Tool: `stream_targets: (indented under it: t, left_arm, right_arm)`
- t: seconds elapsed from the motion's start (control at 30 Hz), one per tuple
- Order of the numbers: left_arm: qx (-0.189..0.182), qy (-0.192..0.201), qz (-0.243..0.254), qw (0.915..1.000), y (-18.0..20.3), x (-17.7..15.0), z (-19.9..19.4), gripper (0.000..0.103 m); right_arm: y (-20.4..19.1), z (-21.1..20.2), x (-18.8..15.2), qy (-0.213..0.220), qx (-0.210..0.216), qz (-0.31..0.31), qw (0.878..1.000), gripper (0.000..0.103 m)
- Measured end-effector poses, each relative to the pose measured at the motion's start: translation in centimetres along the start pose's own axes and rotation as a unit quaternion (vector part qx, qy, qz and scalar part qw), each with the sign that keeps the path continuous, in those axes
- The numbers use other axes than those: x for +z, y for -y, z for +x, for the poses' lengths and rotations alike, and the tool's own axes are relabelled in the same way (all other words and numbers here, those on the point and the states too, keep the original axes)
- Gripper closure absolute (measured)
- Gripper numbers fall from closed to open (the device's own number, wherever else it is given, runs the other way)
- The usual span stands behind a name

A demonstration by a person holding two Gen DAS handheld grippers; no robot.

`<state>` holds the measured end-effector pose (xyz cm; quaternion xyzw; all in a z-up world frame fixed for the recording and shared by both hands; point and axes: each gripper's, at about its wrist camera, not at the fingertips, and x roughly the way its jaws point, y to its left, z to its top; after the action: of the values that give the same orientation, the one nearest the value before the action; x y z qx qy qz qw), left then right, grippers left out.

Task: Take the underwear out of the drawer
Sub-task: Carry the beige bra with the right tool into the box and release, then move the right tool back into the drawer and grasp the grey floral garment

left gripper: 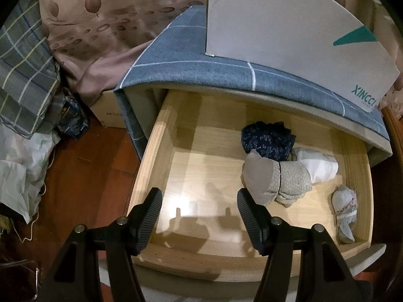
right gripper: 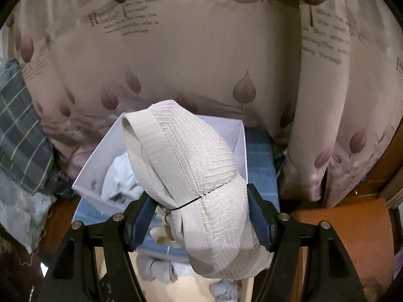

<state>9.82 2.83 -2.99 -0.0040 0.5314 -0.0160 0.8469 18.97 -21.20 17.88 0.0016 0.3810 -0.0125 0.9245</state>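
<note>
Cloth, wood and card as we see them

We see a pale, glossy wooden drawer (left gripper: 156, 151), ribbed cream cloth underwear (right gripper: 201, 166) at 12 o'clock, a matt white card box (right gripper: 100, 166) and ridged matt black pads (left gripper: 151, 216).

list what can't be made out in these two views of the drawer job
- Left wrist view: the drawer's back part, hidden under the blue checked cover.
- Right wrist view: the white box's contents, mostly hidden behind the cream underwear clamped in the right gripper.
- Right wrist view: the curtain's print, blurred.
</note>
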Motion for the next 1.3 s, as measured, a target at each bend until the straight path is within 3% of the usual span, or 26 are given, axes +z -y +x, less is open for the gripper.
stream_targets:
  t: [0.23,0.43,0.7,0.97,1.13,1.23,1.3]
  left_arm:
    - [-0.005,0.0,-0.006,1.0,-0.1,0.0,0.0,0.039]
    - [-0.008,-0.004,-0.008,0.9999,-0.1,0.0,0.2,0.039]
    - [-0.01,-0.008,-0.007,0.9999,0.1,0.0,0.4,0.039]
    - [-0.01,-0.01,-0.009,0.9999,-0.1,0.0,0.4,0.039]
    - [-0.009,-0.013,-0.01,0.9998,-0.2,0.1,0.6,0.039]
    - [-0.009,-0.015,-0.011,0.9998,-0.4,0.1,0.6,0.039]
    - [-0.006,-0.014,-0.011,0.9998,-0.4,0.1,0.6,0.039]
  right_arm:
    - [0.5,6.0,2.6,-0.04,-0.007,0.015,0.999,0.037]
    - [0.7,10.9,2.1,-0.085,-0.007,0.028,0.996,0.037]
    - [1.0,14.0,1.3,-0.121,-0.012,0.035,0.992,0.036]
    - [1.0,13.0,1.7,-0.121,0.007,0.041,0.992,0.031]
    - [1.1,9.4,1.3,-0.105,0.027,0.038,0.993,0.03]
    - [0.9,6.8,0.1,-0.103,0.034,0.017,0.994,0.036]
    - [1.1,5.0,-1.2,-0.103,0.037,0.007,0.994,0.046]
